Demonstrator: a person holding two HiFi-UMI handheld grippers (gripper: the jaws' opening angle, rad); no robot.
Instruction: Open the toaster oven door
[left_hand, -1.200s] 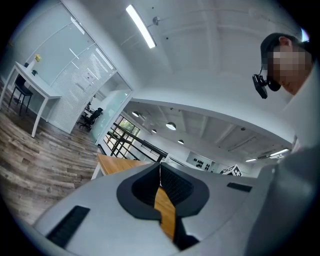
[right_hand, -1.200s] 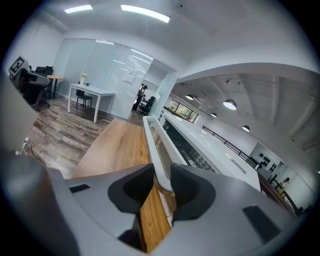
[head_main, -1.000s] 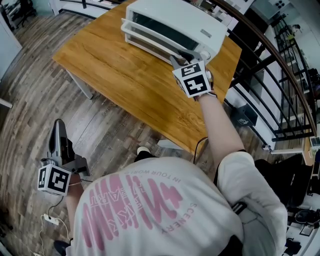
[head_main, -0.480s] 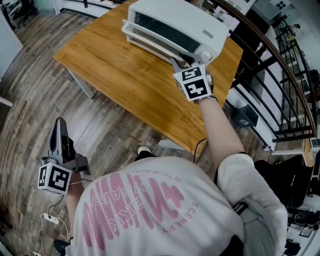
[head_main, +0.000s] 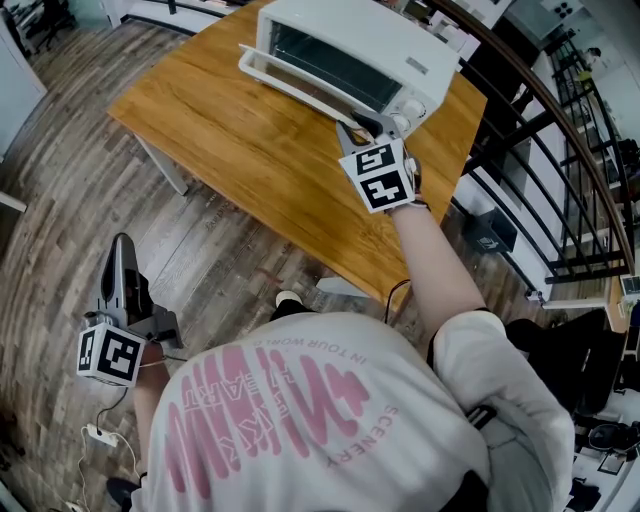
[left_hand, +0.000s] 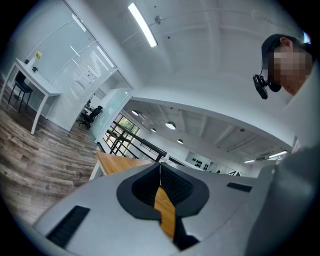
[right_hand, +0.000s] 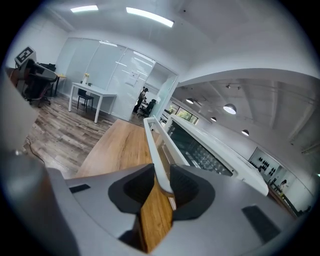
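Now the door (head_main: 292, 82) of the toaster oven (head_main: 360, 40), at 12 o'clock on the desk (head_main: 220, 150), tilts further off the front than a second ago, its top edge swung out. Opening looks under way, not finished. Right claw (right_hand: 161, 182) is narrowly spread, pinching the white door handle (right_hand: 154, 140); its jaws have just tightened slightly. Left claw (head_main: 118, 250), at 8 o'clock, is pressed together, empty and off the desk.

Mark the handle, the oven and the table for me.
handle (right_hand: 153, 145), right gripper view, white bar ahead of the jaws
oven (head_main: 360, 28), head view, its white top
table (head_main: 220, 140), head view, bare wood in front of the oven
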